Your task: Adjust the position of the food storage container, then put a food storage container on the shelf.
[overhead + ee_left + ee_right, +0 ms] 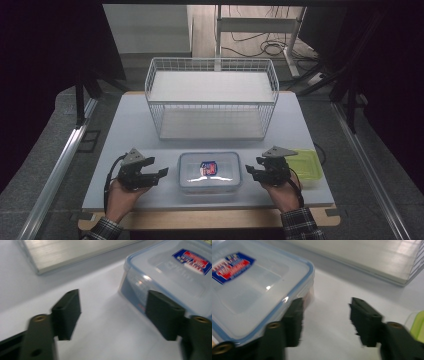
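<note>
Dim room, pale grey table (130, 130), wire basket (212, 95), lidded container (210, 172)

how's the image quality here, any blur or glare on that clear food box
High view: dark surroundings, lit table, white glare streaks on the clear food box lid. Left gripper view: soft motion blur, bright glint on the box's near edge. Right gripper view: blurred jaws, smeared label, small glare spots on the lid.

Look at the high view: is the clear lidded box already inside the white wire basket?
No, the clear lidded box sits on the table in front of the white wire basket, between the two grippers.
</note>
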`<state>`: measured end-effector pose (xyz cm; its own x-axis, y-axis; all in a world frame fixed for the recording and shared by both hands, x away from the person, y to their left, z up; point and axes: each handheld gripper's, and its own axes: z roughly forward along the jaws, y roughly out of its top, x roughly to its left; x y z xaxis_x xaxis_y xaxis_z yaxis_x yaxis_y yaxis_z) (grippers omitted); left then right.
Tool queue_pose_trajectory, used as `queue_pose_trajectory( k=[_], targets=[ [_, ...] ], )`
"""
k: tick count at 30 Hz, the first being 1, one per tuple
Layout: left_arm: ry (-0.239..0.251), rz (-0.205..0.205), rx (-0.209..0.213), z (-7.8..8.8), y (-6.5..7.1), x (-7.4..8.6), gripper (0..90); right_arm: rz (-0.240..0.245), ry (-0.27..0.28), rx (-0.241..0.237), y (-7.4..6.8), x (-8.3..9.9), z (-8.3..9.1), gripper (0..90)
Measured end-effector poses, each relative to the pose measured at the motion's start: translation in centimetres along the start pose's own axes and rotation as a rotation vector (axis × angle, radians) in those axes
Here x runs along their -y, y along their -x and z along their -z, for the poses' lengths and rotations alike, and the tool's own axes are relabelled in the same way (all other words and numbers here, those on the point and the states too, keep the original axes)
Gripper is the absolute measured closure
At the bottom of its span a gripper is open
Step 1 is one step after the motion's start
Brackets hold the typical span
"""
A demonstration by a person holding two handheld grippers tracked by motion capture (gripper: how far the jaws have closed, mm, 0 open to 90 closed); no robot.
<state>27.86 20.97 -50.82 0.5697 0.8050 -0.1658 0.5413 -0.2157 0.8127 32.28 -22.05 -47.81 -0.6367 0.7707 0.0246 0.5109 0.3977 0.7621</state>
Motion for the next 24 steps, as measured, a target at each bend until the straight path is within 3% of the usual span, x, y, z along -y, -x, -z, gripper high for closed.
queue_pose_trajectory(
  k=[3, 5, 9, 14, 18, 24],
  targets=[
    [-0.01, 0.008, 0.02, 0.2, -0.4, 0.3, 14.0, -0.022, 0.029, -0.027, 0.3, 0.0, 0.4, 30.4],
    [-0.003, 0.0, 0.004, 0.2, -0.4, 0.4, 9.0, -0.042, 0.042, -0.048, 0.5, 0.0, 0.4, 24.2],
    [-0.001, -0.023, 0.022, -0.1, -0.3, 0.3, 7.5, -0.051, 0.046, -0.071, 0.4, -0.2, 0.4, 17.5],
    [0.01, -0.002, 0.039, -0.5, -0.4, 0.3, 6.5, -0.041, 0.056, -0.084, 0.1, -0.3, 0.3, 11.9],
    [0.004, 0.011, 0.065, -0.4, 0.2, -0.5, 6.7, -0.013, 0.061, -0.087, -0.4, -0.4, -0.1, 8.0],
    [-0.048, -0.018, 0.108, -1.4, 2.0, -1.5, 4.3, -0.005, 0.041, -0.123, -1.6, -0.8, -0.6, 2.5]
  ],
)
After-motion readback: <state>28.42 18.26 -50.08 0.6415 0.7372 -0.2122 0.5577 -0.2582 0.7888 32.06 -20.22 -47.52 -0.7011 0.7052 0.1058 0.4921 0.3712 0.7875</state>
